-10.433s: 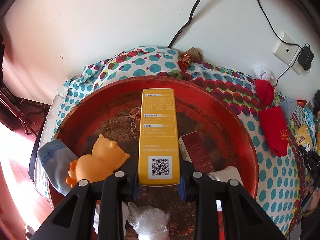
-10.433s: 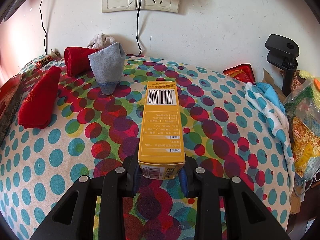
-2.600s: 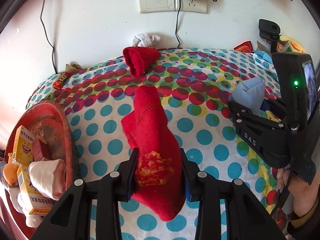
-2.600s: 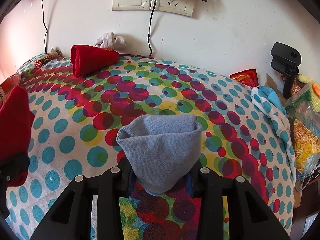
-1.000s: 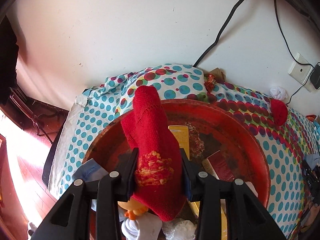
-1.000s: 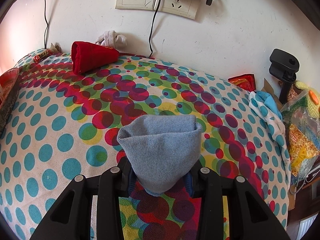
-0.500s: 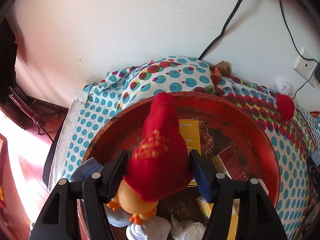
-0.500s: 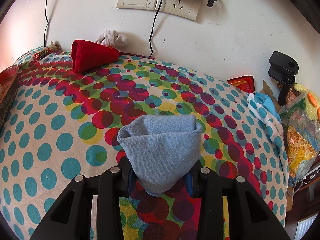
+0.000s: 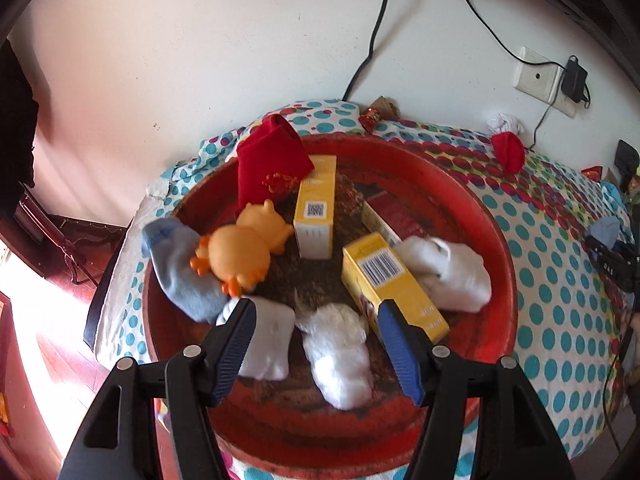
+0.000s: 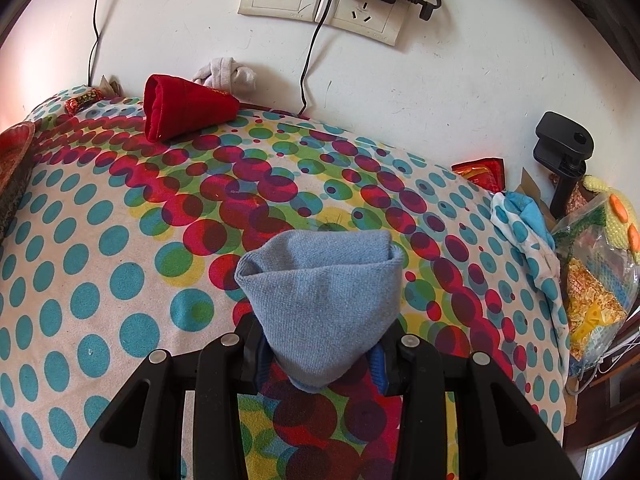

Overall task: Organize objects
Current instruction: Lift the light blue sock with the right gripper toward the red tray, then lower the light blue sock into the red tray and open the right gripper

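The left tool [image 9: 316,344] hangs spread and empty over the red tray [image 9: 496,240], where the red sock [image 9: 268,164] lies at 11 o'clock against the rim. The right tool [image 10: 320,364] pinches a blue sock [image 10: 320,296] above the dotted bed [image 10: 100,240].

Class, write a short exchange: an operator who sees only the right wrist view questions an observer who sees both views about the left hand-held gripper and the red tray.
Operator: My right hand-held gripper grips a blue sock. Is the left one holding anything?
Observer: No. The left hand-held gripper is open and empty above the tray.
Operator: I see only the tray's edge. Is a red sock inside?
Observer: Yes, a red sock lies at its far rim.
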Available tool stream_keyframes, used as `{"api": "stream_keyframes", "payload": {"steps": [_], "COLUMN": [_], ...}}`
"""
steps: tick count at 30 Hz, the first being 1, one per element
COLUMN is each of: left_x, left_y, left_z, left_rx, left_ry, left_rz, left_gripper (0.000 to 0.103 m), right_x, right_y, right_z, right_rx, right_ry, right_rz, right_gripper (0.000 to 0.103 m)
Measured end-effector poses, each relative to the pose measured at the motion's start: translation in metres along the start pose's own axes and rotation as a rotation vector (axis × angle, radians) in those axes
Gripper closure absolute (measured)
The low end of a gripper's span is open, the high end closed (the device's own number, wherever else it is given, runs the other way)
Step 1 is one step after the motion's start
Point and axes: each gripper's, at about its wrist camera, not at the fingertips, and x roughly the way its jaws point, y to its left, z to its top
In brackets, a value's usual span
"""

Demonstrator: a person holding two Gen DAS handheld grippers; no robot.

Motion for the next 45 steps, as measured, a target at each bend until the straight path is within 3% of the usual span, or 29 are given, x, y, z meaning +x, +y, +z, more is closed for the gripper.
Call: {"api": "stream_keyframes", "payload": {"steps": [6, 9, 24, 28, 34, 45], "left_x": [-0.013, -0.013, -0.018, -0.017, -0.017, -0.023], "left_y": [-0.008, -0.007, -0.001, -0.002, -0.005, -0.002], "left_z": [-0.036, -0.047, -0.055, -0.056, -0.058, -0.058], "left_rx": [-0.042, -0.045, -0.031, -0.031, -0.028, -0.035], "left_ry": [-0.021, -0.024, -0.065, -0.056, -0.052, -0.062], "left_rz": [-0.039, -0.022, 0.035, 0.036, 0.021, 0.029], "left_gripper": [0.038, 0.038, 0.038, 0.038, 0.038, 0.038], "right_x": [0.0, -0.001, -0.009, -0.032, -0.075, -0.142], "right_y": [0.001, 0.005, 0.017, 0.028, 0.061, 0.152], "right_z": [0.0, -0.001, -0.002, 0.002, 0.019, 0.047], "right_rx": [-0.013, -0.026, -0.056, -0.037, -0.012, -0.131], "right_ry": [-0.002, -0.004, -0.002, -0.034, -0.086, -0.154], "right_rz": [-0.019, -0.035, -0.087, -0.03, 0.134, 0.325], "right_gripper": [0.066, 0.066, 0.072, 0.072, 0.072, 0.071]}}
